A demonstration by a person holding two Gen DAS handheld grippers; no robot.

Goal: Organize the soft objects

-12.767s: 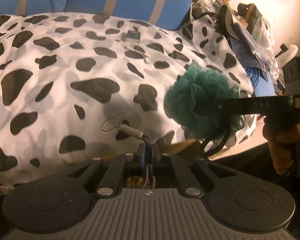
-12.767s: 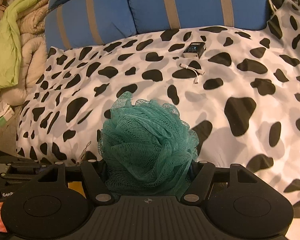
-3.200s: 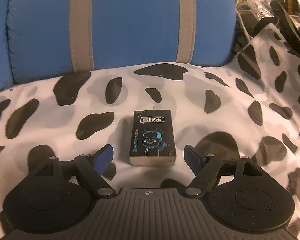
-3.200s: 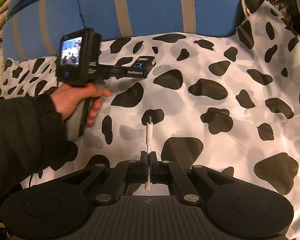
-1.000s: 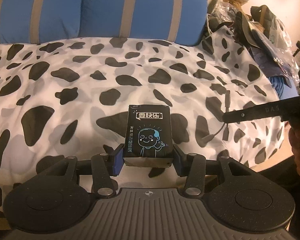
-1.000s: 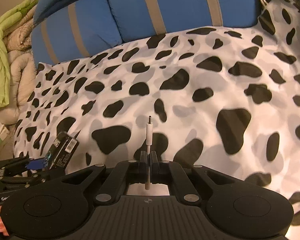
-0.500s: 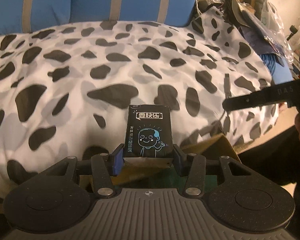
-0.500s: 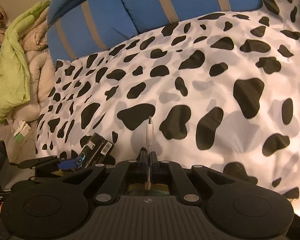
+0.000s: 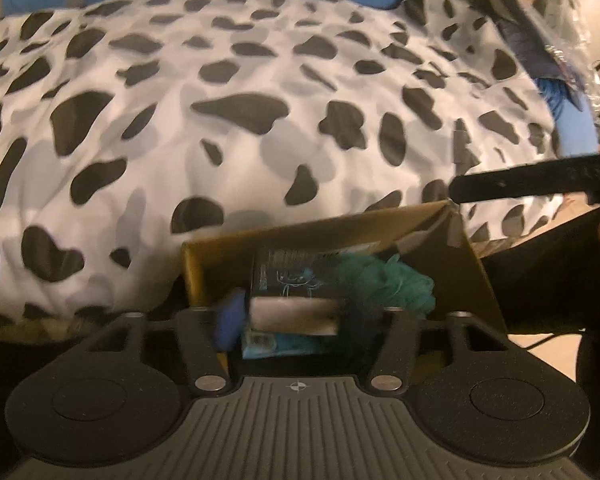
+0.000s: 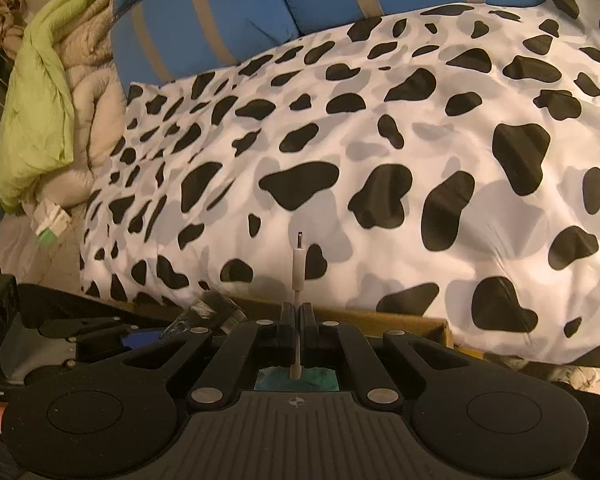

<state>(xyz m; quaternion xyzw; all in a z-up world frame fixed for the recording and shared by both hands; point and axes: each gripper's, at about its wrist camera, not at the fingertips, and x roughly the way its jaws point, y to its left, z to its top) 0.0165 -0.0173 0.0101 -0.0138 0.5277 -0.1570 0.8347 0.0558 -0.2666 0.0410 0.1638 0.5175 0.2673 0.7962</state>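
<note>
Left wrist view: the left gripper hangs over an open cardboard box that stands against the edge of the cow-print duvet. Its jaws have just been opening and now stand wide. The black pack with the cartoon face lies between the blue-padded fingers, tipped forward into the box; the picture is smeared, so whether either pad touches it cannot be told. A teal mesh sponge sits in the box just right of the pack, against the right wall. A teal packet with a printed code lies lower, under the pack. The box's far wall rises close behind the pack; its right flap slopes outward. Room inside looks tight on the right, freer on the left. The right gripper's arm crosses above the box's right corner.

Right wrist view: the right gripper is pinched tight on a thin white cable adapter, which stands upright from the jaws. The box rim runs just behind the fingertips, with teal showing below them. The left gripper sits low left, the pack blurred at its tip. The duvet beyond is broad and uncluttered; blue striped pillows bound its far edge, and a green quilt its left.
</note>
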